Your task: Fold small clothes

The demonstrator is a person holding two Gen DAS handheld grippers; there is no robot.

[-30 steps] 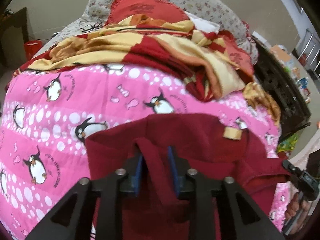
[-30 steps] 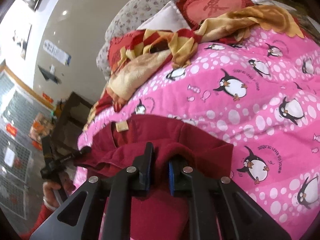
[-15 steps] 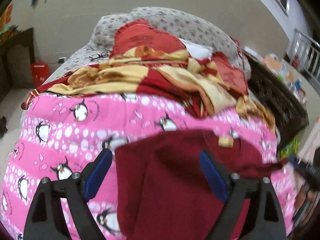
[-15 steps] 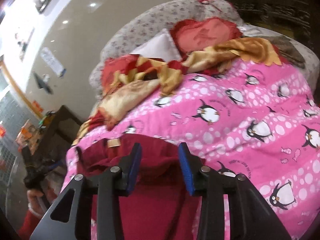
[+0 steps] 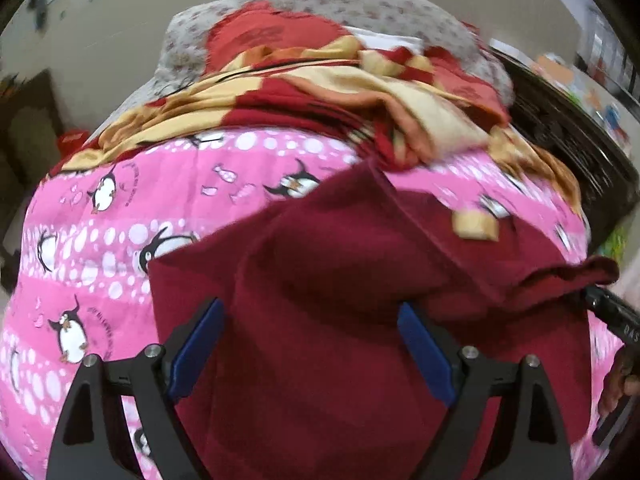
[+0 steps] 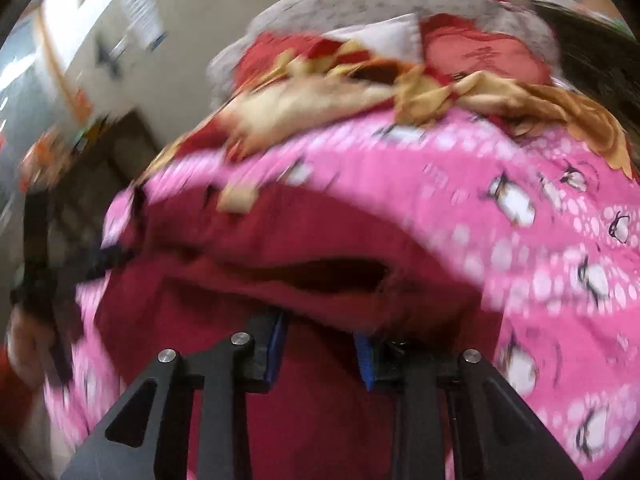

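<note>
Surface: pink penguin-print quilt (image 5: 168, 200) covering a bed; it fills the near and middle field of both wrist views.
Garment: dark red garment (image 5: 340, 300) lying on the near part of the quilt, rumpled, with a raised fold across its middle and a small tan label (image 5: 476, 226) on its far right portion in the left wrist view.
Garment edge: one corner of the garment extends to the far right, touching a black tool tip there; the right wrist view is motion-blurred, so the fold lines are unclear.
Left gripper: left gripper (image 5: 312, 352) has its blue pads set wide apart above the garment; cloth lies between and below them, and neither pad presses on it.
Right gripper: right gripper (image 6: 322, 354) has its jaws part-way open and has just been closing; red cloth sits between the blue pads, but blur prevents telling whether they press on it.
Far bedding: red-and-yellow blanket (image 5: 320, 96) heaped across the far side of the quilt.
Pillows: red cushion (image 5: 264, 36) resting against a grey floral pillow (image 5: 360, 4) at the far end.
Right side: dark furniture (image 5: 568, 132) standing beside the bed.
</note>
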